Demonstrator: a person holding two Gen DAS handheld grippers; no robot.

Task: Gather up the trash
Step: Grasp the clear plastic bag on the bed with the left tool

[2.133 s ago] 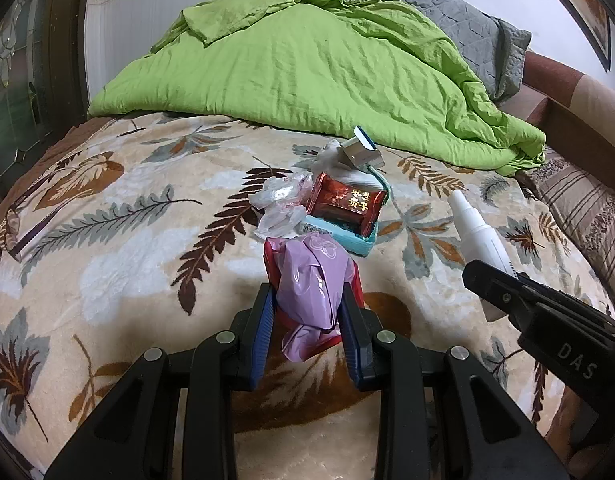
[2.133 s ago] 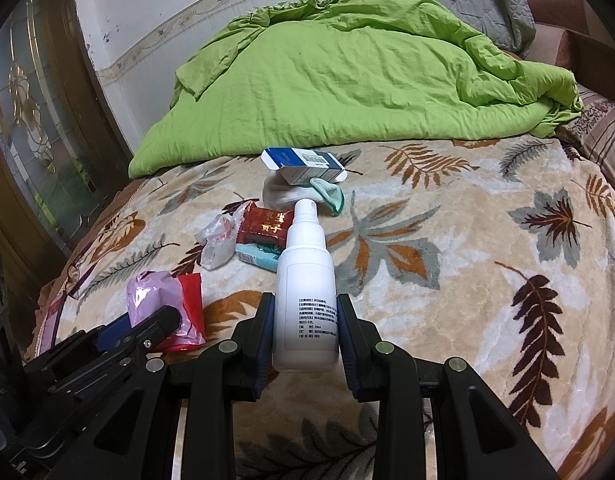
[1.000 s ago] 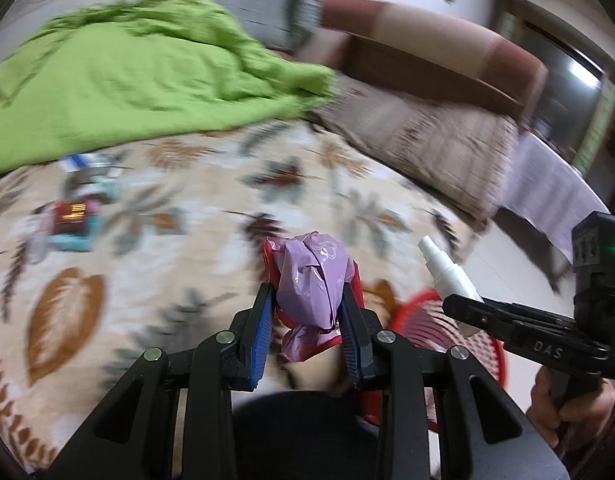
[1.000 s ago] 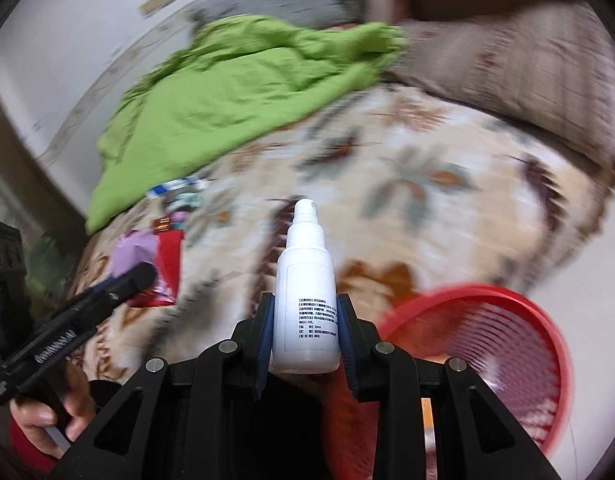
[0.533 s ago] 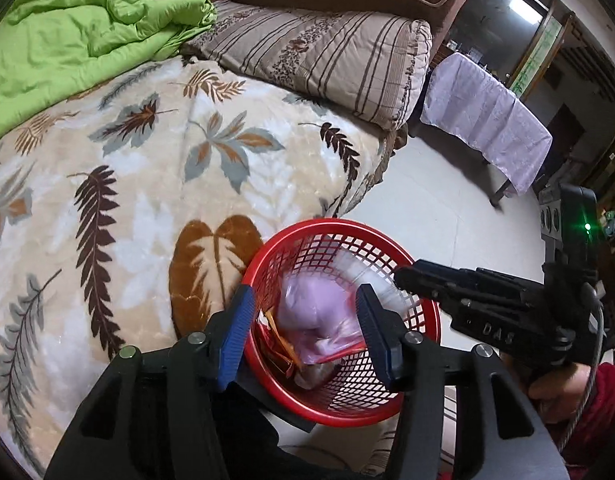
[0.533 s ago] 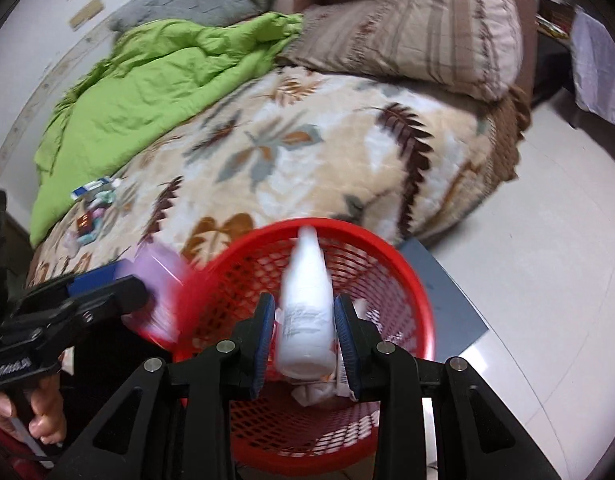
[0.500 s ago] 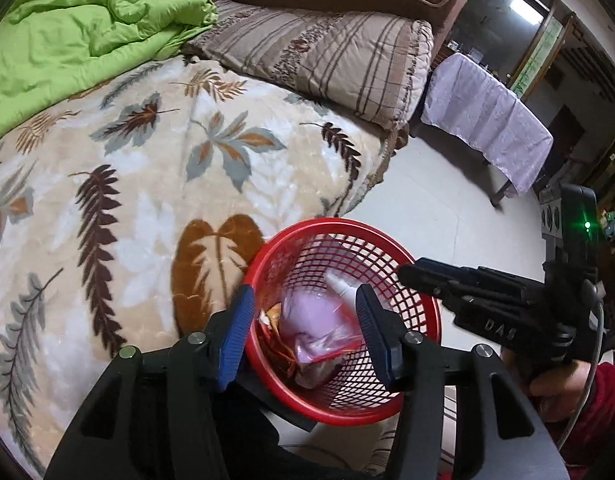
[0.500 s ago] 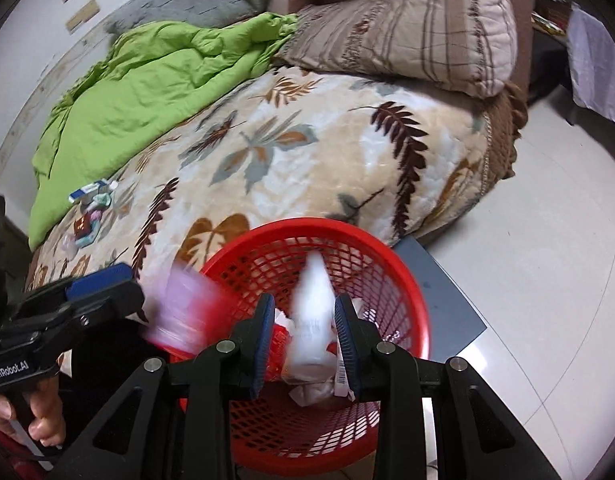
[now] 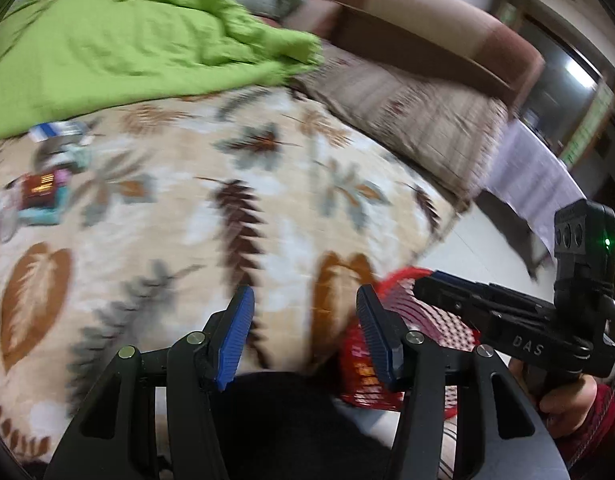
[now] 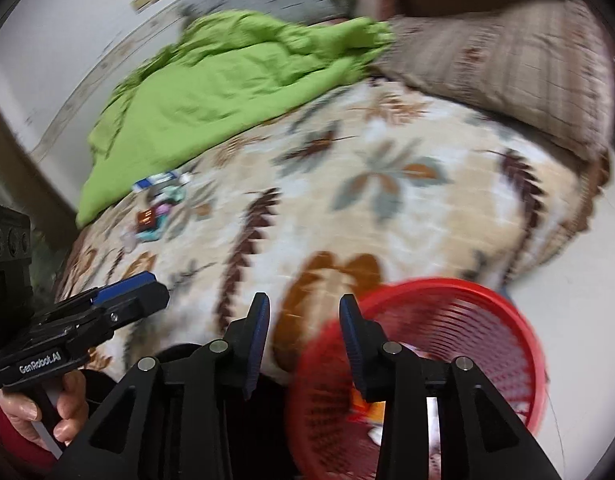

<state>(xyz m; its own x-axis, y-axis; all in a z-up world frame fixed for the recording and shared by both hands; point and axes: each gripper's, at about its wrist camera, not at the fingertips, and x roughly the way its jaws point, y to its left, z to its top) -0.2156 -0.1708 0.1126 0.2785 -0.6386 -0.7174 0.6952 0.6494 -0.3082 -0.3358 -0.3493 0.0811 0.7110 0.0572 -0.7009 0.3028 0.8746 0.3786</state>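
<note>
You are holding the left gripper [image 9: 305, 336] over the near edge of the leaf-patterned blanket [image 9: 267, 184] with its blue pads spread apart and nothing between them, while the right gripper [image 10: 303, 336] is opening its jaws, also with nothing between them. The red basket [image 10: 519, 332] is sitting on the floor just beside the bed, below and to the right of both grippers, with scraps lying blurred inside it. The remaining trash pile [image 10: 155, 212] is lying far up the blanket, near the edge of the green quilt [image 10: 227, 92].
</note>
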